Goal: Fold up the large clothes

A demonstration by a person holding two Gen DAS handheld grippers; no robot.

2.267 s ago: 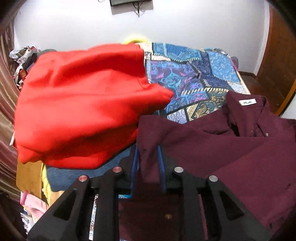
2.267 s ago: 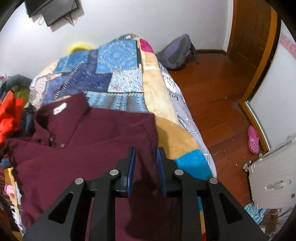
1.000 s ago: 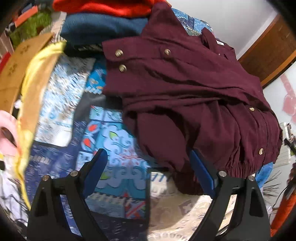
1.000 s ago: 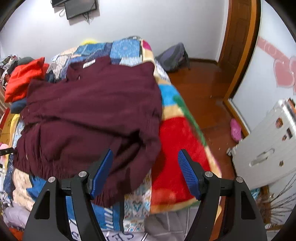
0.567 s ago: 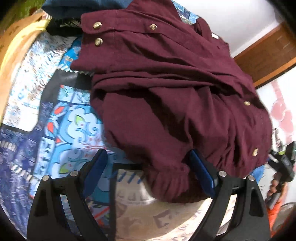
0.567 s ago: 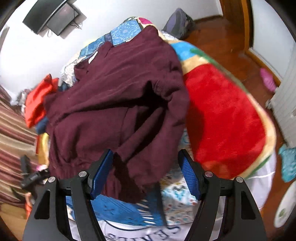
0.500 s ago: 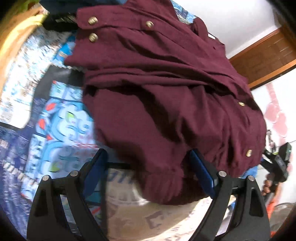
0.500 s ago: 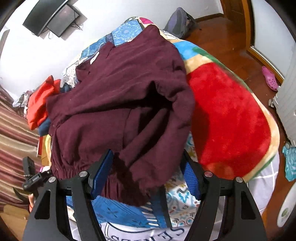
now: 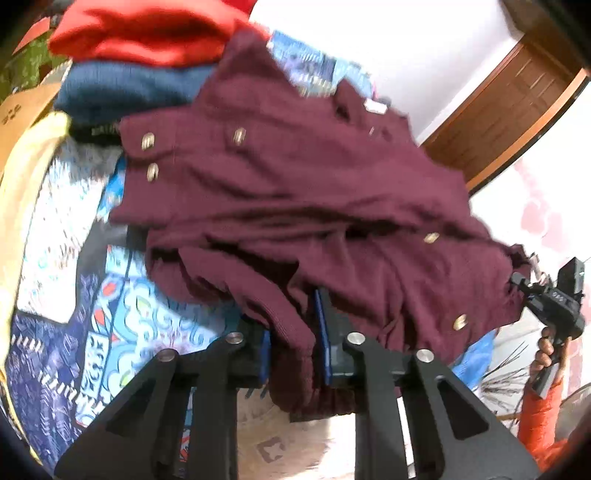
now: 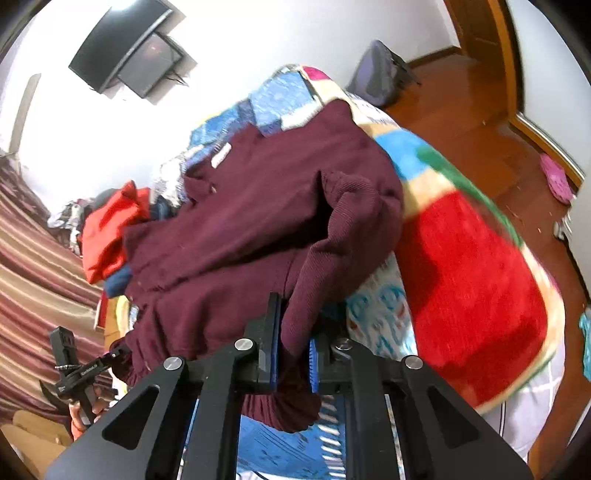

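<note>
the left gripper has just been closing and its blue pads now pinch the gathered hem of the maroon button-up jacket, a thick roll of cloth bunched between them. the right gripper has just been closing too, and it clamps the other end of the same hem, the fabric rising in a fold above its jaws. the jacket lies crumpled across the patchwork bedspread, collar and label toward the far wall, its near edge at the edge of the bed. beyond it, a folded red garment sits on a blue one, touching the jacket's far side.

the risks, as i judge them: each grip seems to hold several layers rather than one clean edge, so lifting could drag the whole bundle up twisted instead of spreading it. an uneven pull between the two hands could skew the fold, and a thick elastic hem may slip from the pads. sweeping the jacket upward might also catch the stacked pile.
</note>
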